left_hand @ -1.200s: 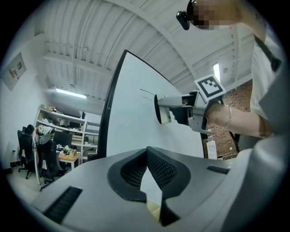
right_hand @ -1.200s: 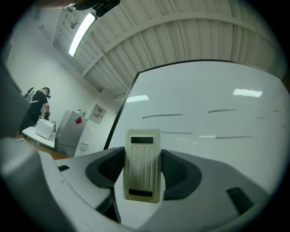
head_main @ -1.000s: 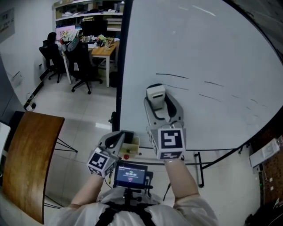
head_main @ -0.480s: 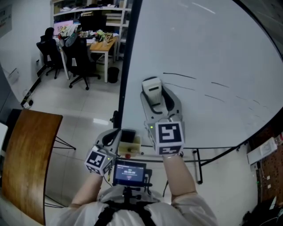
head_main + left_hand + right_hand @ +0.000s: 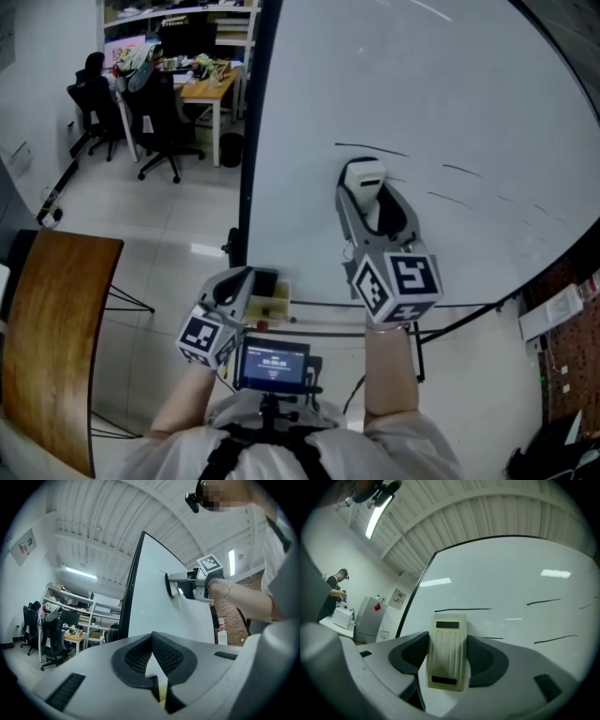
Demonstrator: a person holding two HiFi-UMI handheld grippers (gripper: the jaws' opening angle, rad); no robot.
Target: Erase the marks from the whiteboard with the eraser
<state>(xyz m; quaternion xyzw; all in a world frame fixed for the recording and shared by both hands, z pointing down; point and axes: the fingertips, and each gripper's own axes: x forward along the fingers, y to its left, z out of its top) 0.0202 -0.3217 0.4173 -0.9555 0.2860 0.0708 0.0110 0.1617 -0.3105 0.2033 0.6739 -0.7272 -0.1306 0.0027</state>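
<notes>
A big whiteboard (image 5: 412, 84) stands upright with several black marker lines (image 5: 370, 148) across it. My right gripper (image 5: 367, 192) is shut on a cream eraser (image 5: 447, 651), whose tip (image 5: 364, 174) sits against the board just under the upper left line (image 5: 463, 609). More short lines (image 5: 543, 602) lie to the right. My left gripper (image 5: 246, 283) hangs low by the board's lower left corner, its jaws nearly together with nothing between them. In the left gripper view my right gripper (image 5: 174, 585) presses the eraser on the whiteboard (image 5: 154, 602).
A wooden chair back (image 5: 52, 319) is at lower left. Desks, shelves and black office chairs (image 5: 155, 122) fill the room behind the board's dark left frame (image 5: 248, 141). A yellow object (image 5: 270, 302) rests near the board's bottom rail. A person (image 5: 333, 592) stands far left.
My right gripper with the eraser has slid rightward along the board, from left of the lines to just under the upper left line. The left gripper has stayed low.
</notes>
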